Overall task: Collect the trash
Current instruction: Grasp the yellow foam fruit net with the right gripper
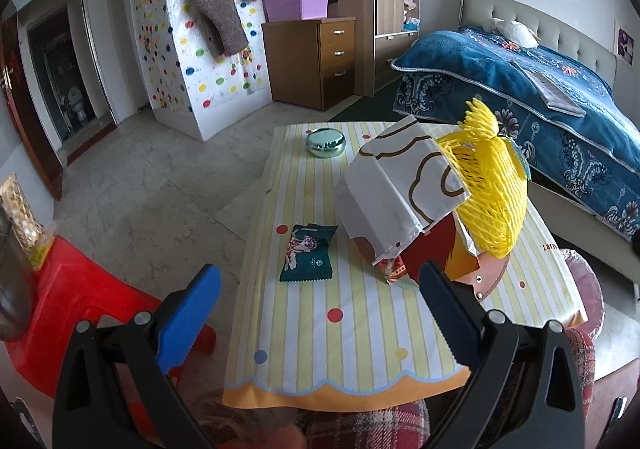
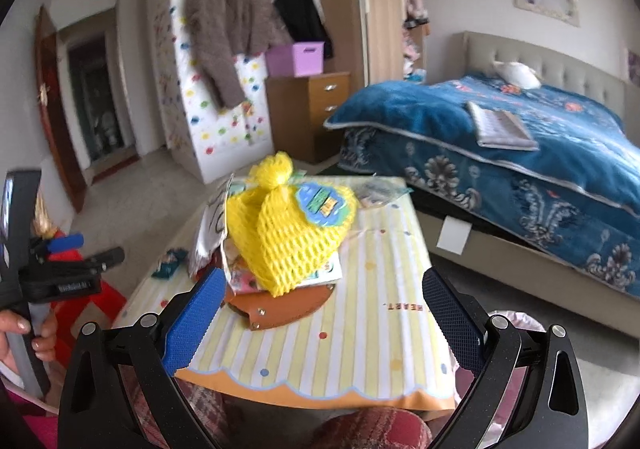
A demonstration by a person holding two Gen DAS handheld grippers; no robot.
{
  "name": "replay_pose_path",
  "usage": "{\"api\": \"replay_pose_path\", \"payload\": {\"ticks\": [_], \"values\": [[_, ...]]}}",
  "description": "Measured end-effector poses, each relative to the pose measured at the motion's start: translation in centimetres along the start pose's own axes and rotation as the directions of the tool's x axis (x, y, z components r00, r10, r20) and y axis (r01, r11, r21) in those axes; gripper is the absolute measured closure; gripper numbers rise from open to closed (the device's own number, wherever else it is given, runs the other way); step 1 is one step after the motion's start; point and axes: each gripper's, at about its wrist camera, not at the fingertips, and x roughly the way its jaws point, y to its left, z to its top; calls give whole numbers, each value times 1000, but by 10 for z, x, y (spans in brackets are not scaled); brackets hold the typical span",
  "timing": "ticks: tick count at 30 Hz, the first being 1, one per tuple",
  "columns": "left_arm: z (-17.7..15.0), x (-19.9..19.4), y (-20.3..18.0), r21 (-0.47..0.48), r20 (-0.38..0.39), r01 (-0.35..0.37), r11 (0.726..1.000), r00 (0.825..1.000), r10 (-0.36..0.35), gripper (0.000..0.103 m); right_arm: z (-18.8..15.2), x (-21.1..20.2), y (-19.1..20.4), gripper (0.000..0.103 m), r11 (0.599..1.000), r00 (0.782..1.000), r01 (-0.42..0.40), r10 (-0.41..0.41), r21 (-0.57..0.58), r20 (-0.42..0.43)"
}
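On the striped tablecloth table [image 1: 340, 349] stands a heap of trash: a white paper bag [image 1: 392, 193], a yellow foam net [image 1: 490, 189] and red and orange wrappers [image 1: 424, 261] on a brown leather piece [image 1: 488, 277]. A dark green snack wrapper [image 1: 308, 253] lies alone to its left. My left gripper [image 1: 320, 305] is open and empty above the table's near part. My right gripper [image 2: 324, 313] is open and empty, just in front of the yellow net [image 2: 288, 233] and leather piece [image 2: 280, 309]. The green wrapper [image 2: 170, 263] shows at the heap's left.
A round teal tin [image 1: 325, 142] sits at the table's far end. A red plastic stool [image 1: 80, 297] stands left of the table, a pink-lined bin [image 1: 588, 289] to the right. A bed with blue blanket [image 1: 540, 101] lies beyond. More wrappers [image 2: 380, 189] lie at the far right corner.
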Motion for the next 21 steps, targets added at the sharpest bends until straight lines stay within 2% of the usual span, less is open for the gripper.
{"api": "replay_pose_path", "payload": {"ticks": [4, 11, 15, 17, 18, 19, 21], "values": [[-1, 8, 5, -11, -13, 27, 1000, 1000, -27, 7, 0, 19, 14, 6, 997, 999, 38, -39, -62, -26], [-2, 26, 3, 17, -34, 56, 998, 998, -55, 7, 1, 49, 18, 8, 997, 999, -30, 27, -70, -45], [-2, 37, 2, 34, -40, 59, 998, 998, -58, 7, -1, 73, 22, 12, 996, 994, -60, 55, -58, -89], [0, 40, 3, 27, -41, 61, 998, 997, -60, 7, -3, 85, 25, 18, 996, 992, -70, 63, -58, -113], [1, 42, 4, 24, -41, 63, 998, 997, -62, 7, -3, 90, 26, 34, 995, 990, -73, 65, -61, -122], [1, 45, 5, 23, -41, 65, 998, 997, -64, 7, -4, 99, 27, 38, 995, 988, -70, 61, -65, -138], [3, 47, 3, 24, -45, 68, 997, 997, -67, 7, -6, 109, 28, 38, 995, 985, -79, 68, -63, -160]]}}
